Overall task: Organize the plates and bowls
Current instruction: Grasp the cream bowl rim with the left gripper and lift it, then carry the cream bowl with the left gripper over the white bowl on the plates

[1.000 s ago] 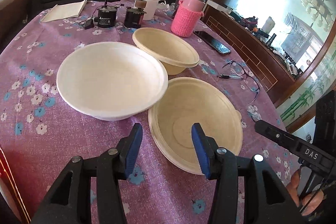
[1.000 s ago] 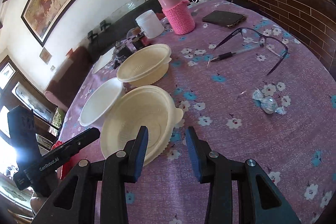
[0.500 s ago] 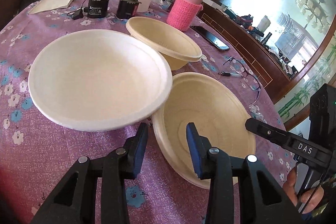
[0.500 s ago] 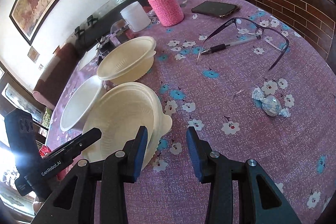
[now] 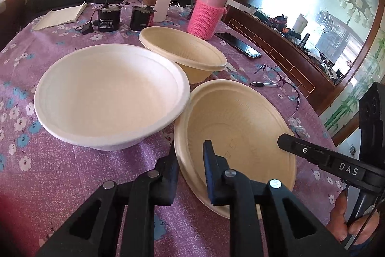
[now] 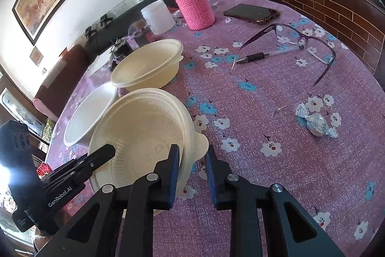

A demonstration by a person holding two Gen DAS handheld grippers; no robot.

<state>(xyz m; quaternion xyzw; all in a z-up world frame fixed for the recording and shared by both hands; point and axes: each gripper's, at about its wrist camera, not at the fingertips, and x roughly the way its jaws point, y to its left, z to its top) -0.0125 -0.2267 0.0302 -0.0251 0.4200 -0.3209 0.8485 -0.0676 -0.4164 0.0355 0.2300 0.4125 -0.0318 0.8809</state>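
Note:
A wide cream plate-bowl (image 5: pixel 240 122) lies nearest on the purple flowered table; it also shows in the right wrist view (image 6: pixel 142 131). A white bowl (image 5: pixel 110 95) sits left of it, touching its rim, also in the right wrist view (image 6: pixel 89 117). A deeper cream bowl (image 5: pixel 182 49) stands behind, also in the right wrist view (image 6: pixel 149 64). My left gripper (image 5: pixel 190 160) is open and straddles the plate-bowl's near left rim. My right gripper (image 6: pixel 192 160) is open and straddles its right rim by the tab. Neither is clamped.
Behind the bowls stand a pink knitted flask (image 6: pixel 192 6), a white jar (image 6: pixel 157 17) and small motors (image 5: pixel 108 16). A phone (image 6: pixel 251 13), glasses (image 6: pixel 300 40), a pen (image 6: pixel 267 54) and a wrapped candy (image 6: pixel 315 124) lie to the right. A notepad (image 5: pixel 60 16) lies far left.
Both grippers have moved forward and down onto the nearest plate-bowl's rim from opposite sides. Their jaws have narrowed somewhat. The bowls have not moved.

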